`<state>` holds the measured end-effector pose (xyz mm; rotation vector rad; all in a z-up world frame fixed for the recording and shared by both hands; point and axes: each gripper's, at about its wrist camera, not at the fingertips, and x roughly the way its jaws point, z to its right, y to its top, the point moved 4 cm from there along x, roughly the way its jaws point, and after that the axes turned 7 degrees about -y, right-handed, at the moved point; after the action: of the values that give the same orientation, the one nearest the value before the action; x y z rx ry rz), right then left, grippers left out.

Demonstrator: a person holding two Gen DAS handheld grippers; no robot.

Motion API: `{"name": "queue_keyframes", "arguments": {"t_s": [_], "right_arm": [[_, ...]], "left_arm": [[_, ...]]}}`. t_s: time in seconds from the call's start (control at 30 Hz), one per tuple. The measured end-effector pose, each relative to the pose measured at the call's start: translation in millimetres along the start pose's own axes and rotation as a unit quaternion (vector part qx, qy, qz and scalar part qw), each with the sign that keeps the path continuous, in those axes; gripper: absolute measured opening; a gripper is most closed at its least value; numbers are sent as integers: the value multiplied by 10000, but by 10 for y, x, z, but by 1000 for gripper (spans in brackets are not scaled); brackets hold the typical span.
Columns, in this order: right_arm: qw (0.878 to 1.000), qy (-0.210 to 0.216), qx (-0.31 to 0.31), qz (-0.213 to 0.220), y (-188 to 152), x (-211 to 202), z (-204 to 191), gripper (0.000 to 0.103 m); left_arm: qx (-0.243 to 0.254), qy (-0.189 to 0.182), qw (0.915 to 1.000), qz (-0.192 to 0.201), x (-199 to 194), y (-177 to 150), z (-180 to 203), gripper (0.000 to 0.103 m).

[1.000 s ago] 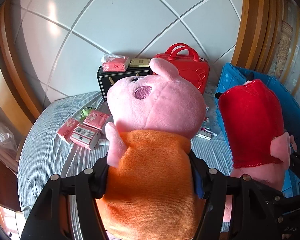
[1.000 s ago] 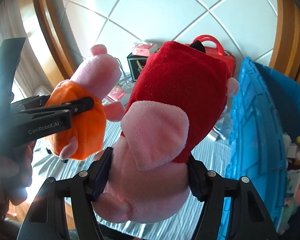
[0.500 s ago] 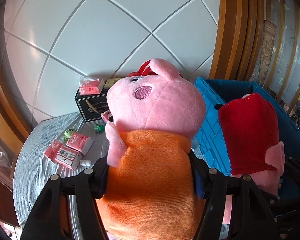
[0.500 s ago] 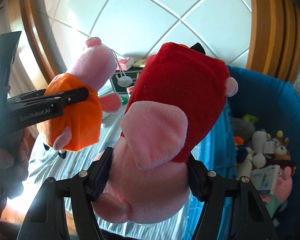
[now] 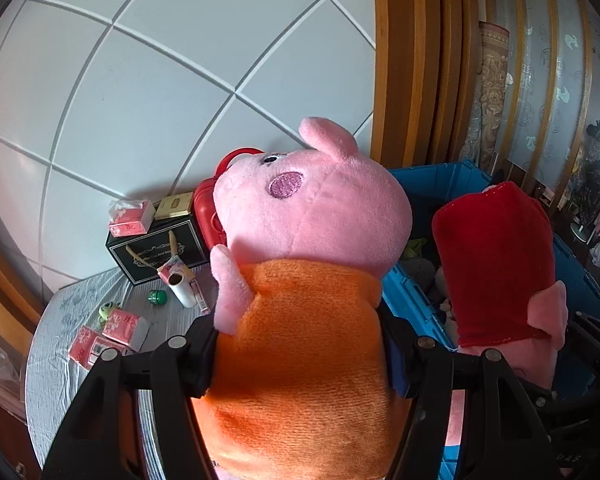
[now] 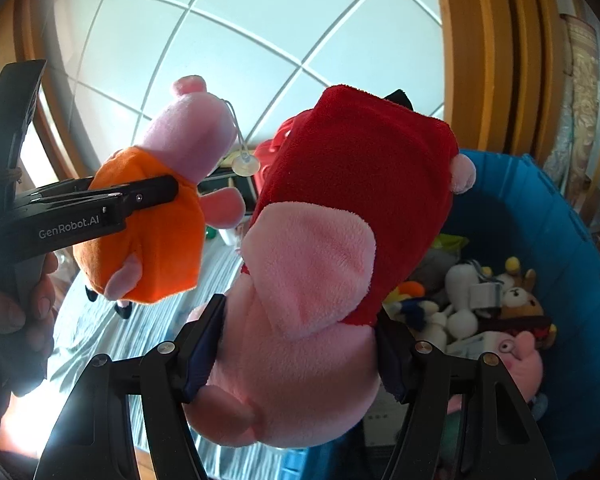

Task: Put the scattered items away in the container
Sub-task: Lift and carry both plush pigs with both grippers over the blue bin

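I've got my left gripper (image 5: 300, 364) clamped round the orange-dressed pig (image 5: 300, 300) and my right gripper (image 6: 300, 360) squeezing the red-dressed pig (image 6: 320, 260), both held high above the blue crate (image 6: 560, 216) to clear its wall.

A home is indicated: a cloth-covered table (image 5: 60, 360) strewn with tissue packs (image 5: 126, 323), patterned curtains (image 5: 496, 92), and a toy-filled crate (image 6: 560, 208).
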<state>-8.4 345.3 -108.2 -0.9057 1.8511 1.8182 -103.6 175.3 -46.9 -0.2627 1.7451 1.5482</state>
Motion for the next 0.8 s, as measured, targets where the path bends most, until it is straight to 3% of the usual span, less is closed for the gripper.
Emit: {"name": "queue_keyframes", "arguments": {"t_s": [0.8], "right_arm": [[9941, -751, 780, 52, -157, -282, 1323, 67]], "left_arm": [[961, -858, 9916, 71, 675, 745, 1516, 63]]}}
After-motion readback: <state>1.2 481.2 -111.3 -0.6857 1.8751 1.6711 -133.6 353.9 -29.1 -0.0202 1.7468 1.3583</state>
